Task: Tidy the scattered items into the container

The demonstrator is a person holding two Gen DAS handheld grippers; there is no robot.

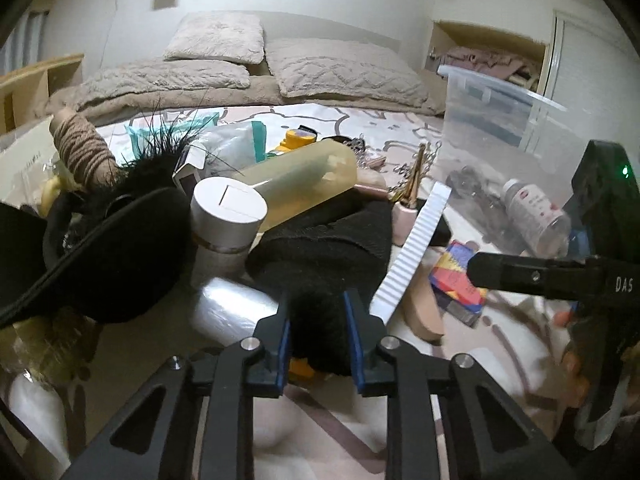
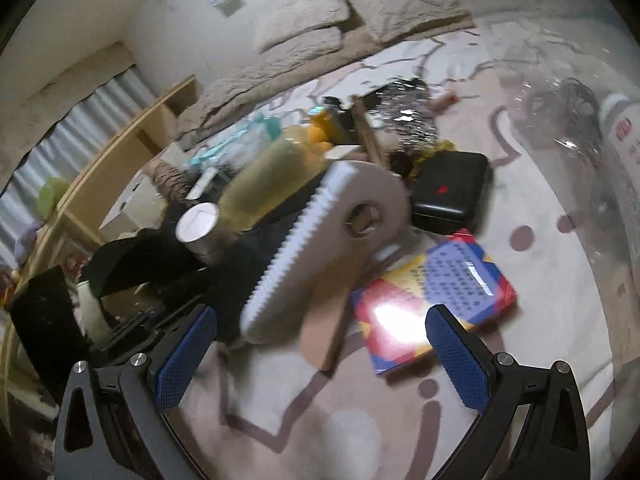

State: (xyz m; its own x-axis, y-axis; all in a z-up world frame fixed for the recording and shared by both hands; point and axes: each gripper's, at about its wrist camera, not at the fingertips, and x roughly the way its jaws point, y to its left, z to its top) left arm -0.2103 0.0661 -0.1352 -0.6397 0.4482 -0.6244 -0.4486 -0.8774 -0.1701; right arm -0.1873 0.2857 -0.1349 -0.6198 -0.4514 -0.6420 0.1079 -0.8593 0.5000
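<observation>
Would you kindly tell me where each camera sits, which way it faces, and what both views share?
Left wrist: on the left hand-held gripper, angled down at the clutter; its fingers pinch a black fuzzy item; the right hand-held gripper enters from the right.
Right wrist: on the open right hand-held gripper, facing the colourful box on the rug.
Shared: white ridged piece, yellow bottle, clear container.

A black fuzzy cloth [image 1: 320, 264] lies beside a translucent yellow bottle [image 1: 296, 180] with a silver cap [image 1: 228, 210], a white ribbed strip [image 1: 412, 248], a red, blue and yellow box [image 2: 432, 300] and a clear container [image 1: 492, 120].
</observation>
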